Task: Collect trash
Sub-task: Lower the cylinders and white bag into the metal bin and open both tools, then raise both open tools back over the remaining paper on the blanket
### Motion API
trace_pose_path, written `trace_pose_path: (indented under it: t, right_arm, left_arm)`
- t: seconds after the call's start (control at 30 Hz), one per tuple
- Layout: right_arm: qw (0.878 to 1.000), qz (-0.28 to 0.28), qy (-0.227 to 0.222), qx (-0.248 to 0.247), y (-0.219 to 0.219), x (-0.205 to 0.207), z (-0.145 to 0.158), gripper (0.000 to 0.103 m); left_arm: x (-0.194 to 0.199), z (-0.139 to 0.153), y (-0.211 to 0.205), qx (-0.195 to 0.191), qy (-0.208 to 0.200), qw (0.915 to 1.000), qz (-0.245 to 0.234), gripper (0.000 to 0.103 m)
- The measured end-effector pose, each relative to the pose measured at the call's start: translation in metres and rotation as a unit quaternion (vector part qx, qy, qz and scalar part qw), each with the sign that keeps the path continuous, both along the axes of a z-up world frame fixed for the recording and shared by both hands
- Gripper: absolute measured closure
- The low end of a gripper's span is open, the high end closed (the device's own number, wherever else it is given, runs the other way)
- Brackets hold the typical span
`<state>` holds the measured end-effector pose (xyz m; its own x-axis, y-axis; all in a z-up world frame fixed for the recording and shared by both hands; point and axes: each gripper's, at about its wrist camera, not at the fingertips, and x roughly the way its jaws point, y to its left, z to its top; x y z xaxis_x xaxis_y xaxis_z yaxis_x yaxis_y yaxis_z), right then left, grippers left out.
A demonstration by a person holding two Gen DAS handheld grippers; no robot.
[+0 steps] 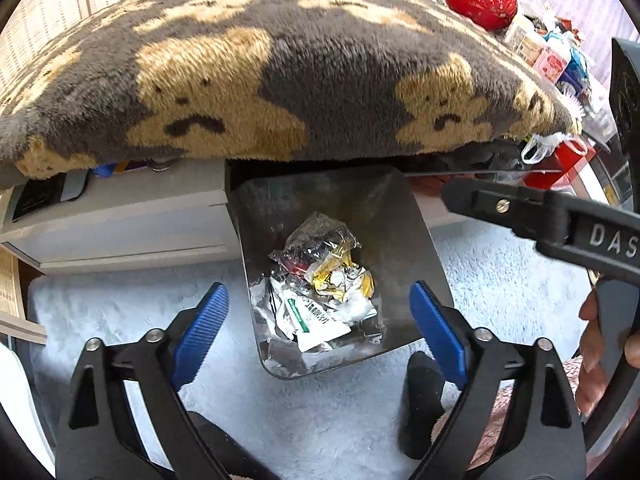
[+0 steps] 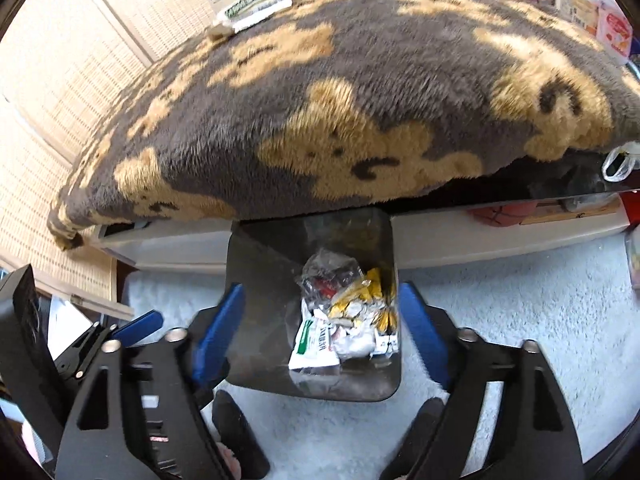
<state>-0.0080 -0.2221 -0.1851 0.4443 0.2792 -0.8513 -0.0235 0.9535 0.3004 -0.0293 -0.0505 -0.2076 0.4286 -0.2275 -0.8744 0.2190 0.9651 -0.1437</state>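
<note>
A dark bin [image 1: 412, 248] stands on the pale rug below a table edge; it also shows in the right wrist view [image 2: 260, 280]. Inside lies crumpled trash [image 1: 328, 284]: clear plastic, yellow wrappers and a white-green packet [image 2: 316, 344]. My left gripper [image 1: 320, 320] is open and empty, hovering above the bin's near rim. My right gripper [image 2: 320, 324] is open and empty, also above the bin. The right gripper's body [image 1: 560, 216] shows at the right of the left wrist view.
A grey plush blanket with tan bears [image 1: 280, 72] covers the low table [image 1: 132, 216] behind the bin. Clutter and a red bowl [image 1: 480, 0] sit at the far right. A wet-wipes pack [image 2: 256, 4] lies on the blanket. A woven screen [image 2: 60, 80] stands left.
</note>
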Motion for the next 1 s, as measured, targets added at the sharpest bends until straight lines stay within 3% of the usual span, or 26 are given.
trace_pose_path:
  t: [0.03,0.23,0.37,0.53,1.0]
  right_arm:
    - [1.000,-0.002,-0.003,-0.002,-0.002,0.001,0.003,0.011]
    - [0.999,0.001,-0.032,-0.009,-0.006,0.009,0.037,0.004]
    - [0.998,0.011,-0.064,-0.012,-0.004,0.021,0.066,0.004]
    - [0.996,0.025,-0.074,-0.039,0.001,0.050,0.080,0.004]
    - [0.996,-0.020,-0.084,-0.024,-0.012,0.162,0.079,0.004]
  left_arm:
    - [-0.001,0.004,0.002,-0.004,-0.003,1.0000,0.001,0.011]
    - [0.008,0.030,0.015,-0.027,-0.014,0.9995,0.007,0.008]
    - [0.019,0.059,0.024,-0.029,-0.047,0.9984,0.014,0.008]
    - [0.049,0.085,0.039,-0.026,-0.070,0.9964,0.041,0.008]
    - [0.172,0.104,0.042,-0.002,-0.104,0.9933,0.049,0.008]
